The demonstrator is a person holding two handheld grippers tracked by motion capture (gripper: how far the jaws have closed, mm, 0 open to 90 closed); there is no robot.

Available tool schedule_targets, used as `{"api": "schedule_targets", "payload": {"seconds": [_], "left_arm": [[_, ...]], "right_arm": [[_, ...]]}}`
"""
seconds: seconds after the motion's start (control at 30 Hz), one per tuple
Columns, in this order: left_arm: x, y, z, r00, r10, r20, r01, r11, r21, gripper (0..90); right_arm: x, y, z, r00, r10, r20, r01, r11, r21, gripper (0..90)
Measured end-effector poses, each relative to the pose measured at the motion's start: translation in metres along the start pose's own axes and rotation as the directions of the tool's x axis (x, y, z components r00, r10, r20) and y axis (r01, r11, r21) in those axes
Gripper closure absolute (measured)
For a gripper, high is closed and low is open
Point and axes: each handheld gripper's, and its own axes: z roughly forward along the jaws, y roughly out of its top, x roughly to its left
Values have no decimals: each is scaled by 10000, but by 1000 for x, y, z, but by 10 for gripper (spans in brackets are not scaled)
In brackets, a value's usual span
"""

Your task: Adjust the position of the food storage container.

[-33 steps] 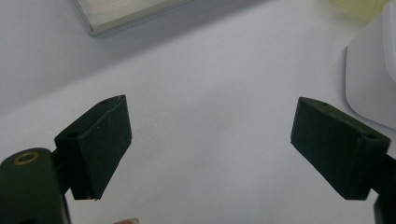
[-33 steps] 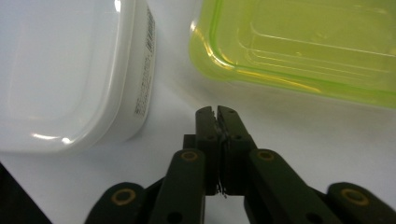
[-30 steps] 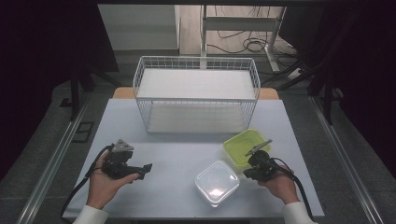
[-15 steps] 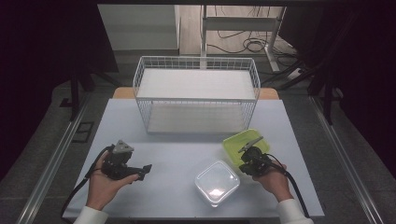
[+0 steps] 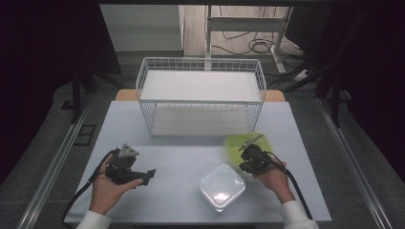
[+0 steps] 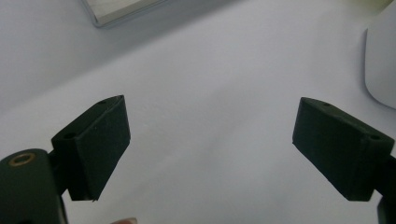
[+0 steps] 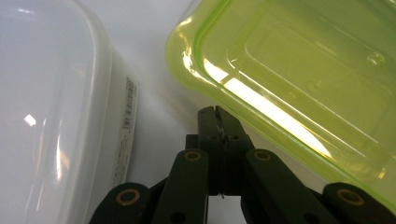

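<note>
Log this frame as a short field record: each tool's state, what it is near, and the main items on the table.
left tool: open, nothing between its jaws, above bare table
right tool: shut, tips at the edge of the green lid; grip on it cannot be told
green lid: near right of the table, in front of the basket
clear container: lidless, beside the green lid
wire basket: far middle of the table

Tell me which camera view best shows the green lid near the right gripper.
The right gripper view: the translucent green lid spreads large across it, rim and moulded panel sharp, just above the shut right gripper. The high view shows the lid small, partly behind that gripper, beside the clear container.
</note>
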Motion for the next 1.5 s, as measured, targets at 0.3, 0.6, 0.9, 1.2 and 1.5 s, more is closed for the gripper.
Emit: {"api": "schedule_targets", "payload": {"seconds": [0.3,0.6,0.9,1.2,1.5], "left_arm": [[0,0,0,9999,-105,12,105,9999,-5,107],[-1,1,2,9996,-271,29,271,9996,16,107],[-2,1,6,9997,-243,1,243,9996,136,108],[-1,0,6,9999,-101,-112,103,9998,170,109],[-2,0,6,9999,-132,-110,133,9998,178,109]], "right_arm": [[0,-5,-14,10000,-70,-13,70,9996,-290,891],[-40,-28,-60,9891,1326,635,-1226,9823,-1414,891],[-84,-44,-49,9272,3078,2133,-2730,9455,-1776,891],[-106,-36,-27,9245,3215,2047,-2933,9431,-1565,891],[-94,-26,-20,9390,2913,1828,-2671,9525,-1459,892]]}}
